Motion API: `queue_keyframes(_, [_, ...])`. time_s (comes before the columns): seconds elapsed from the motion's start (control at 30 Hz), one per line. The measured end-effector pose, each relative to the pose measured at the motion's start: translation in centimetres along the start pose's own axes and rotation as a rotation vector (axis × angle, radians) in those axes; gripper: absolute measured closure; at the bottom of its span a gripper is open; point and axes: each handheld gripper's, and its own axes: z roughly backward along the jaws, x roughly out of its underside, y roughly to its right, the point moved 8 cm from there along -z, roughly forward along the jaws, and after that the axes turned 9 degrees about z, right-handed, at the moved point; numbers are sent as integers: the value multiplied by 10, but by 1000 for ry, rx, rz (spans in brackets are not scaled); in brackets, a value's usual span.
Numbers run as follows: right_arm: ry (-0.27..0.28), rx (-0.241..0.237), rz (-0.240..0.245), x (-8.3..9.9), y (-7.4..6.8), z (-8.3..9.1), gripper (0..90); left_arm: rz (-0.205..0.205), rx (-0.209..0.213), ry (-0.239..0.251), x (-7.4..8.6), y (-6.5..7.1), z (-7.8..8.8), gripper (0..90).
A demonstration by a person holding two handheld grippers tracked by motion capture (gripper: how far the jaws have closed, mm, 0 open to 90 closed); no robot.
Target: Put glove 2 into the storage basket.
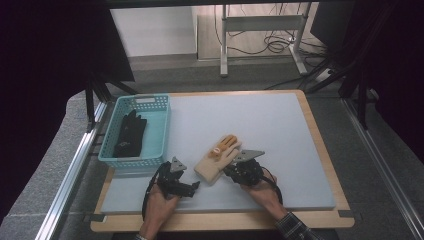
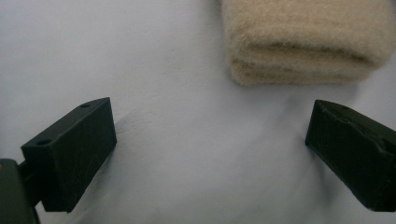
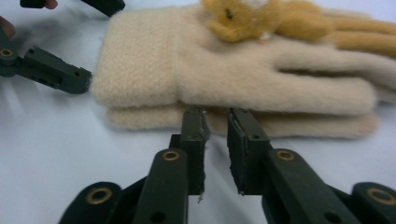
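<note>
pair of cream knit gloves (image 1: pixel 218 159) stacked on grey mat (image 1: pixel 280 130), 4 o'clock of blue basket (image 1: pixel 135 131) | my right gripper (image 3: pixel 215 116) narrowly parted, empty, at lower glove's edge; left gripper (image 2: pixel 208 135) wide, empty, at cuff | risk: pinching one layer, stack splits

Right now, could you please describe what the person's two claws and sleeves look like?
Both the left claw and right claw are black, each with two blocky jaws, brass-ringed pivots, a grey three-cornered plate on top and a trailing black cable. A plaid sleeve covers the right wrist.
</note>
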Motion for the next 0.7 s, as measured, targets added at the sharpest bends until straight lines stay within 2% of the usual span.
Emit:
queue_keyframes(0.43, [3,94,-22,14,25,32,594,15,-6,4,0,-1,0,56])
queue_keyframes(0.63, [4,137,-41,24,38,48,500,17,-8,4,0,-2,1,63])
queue_keyframes(0.7, [2,158,-54,31,46,55,433,17,-8,4,0,-2,1,62])
